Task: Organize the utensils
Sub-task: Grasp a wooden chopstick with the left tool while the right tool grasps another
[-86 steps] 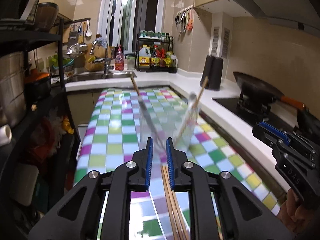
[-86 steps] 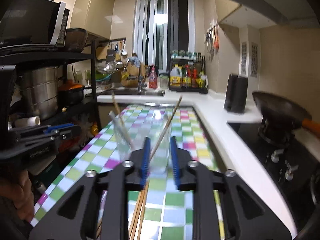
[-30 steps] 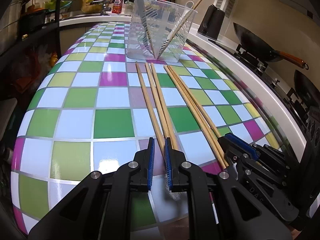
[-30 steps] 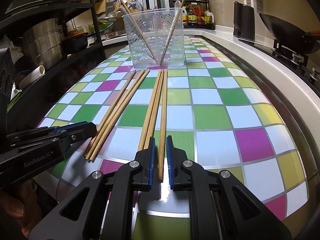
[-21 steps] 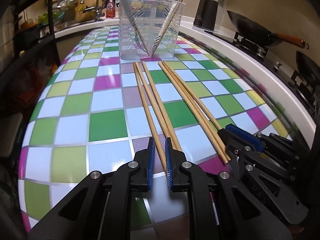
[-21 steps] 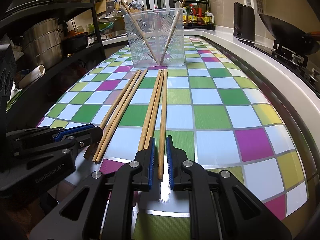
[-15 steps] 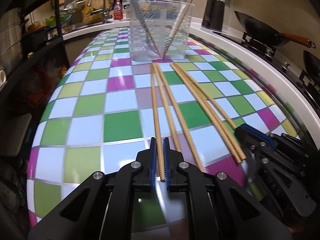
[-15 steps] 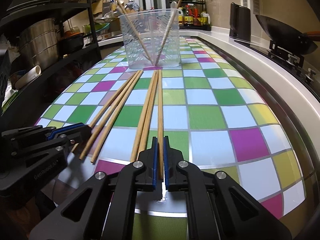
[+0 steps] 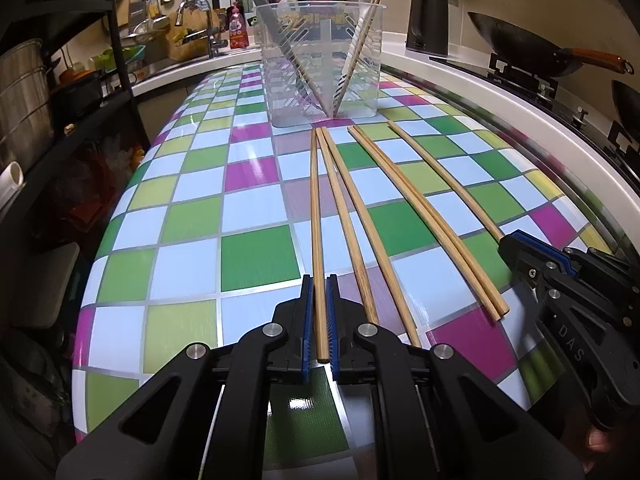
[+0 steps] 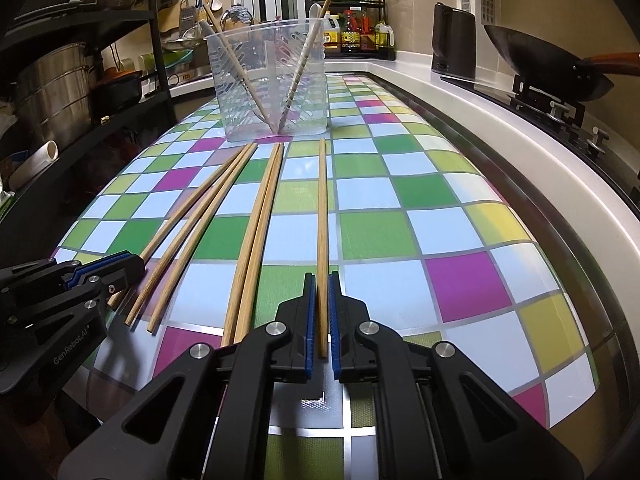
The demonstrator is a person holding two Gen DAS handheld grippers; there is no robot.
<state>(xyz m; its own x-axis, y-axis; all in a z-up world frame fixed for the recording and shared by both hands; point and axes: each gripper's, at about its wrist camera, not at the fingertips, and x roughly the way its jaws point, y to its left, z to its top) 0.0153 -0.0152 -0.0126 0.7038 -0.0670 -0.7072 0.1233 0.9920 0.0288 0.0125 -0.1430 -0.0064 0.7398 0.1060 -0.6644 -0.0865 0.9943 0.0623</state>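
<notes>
Left wrist view: both grippers — left (image 9: 319, 300), right (image 10: 319, 300) — each clamp one chopstick (image 9: 315, 216).

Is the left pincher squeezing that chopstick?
Touching. The left wrist view shows the left gripper with both blue pads pressed against the chopstick, no gap showing.

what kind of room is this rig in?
Almost surely a home kitchen. A wok sits on a gas stove at the right, a sink tap with hanging utensils is at the back, and a rack of sauce bottles stands by the window. Chopsticks lie on a checkered tabletop.
</notes>
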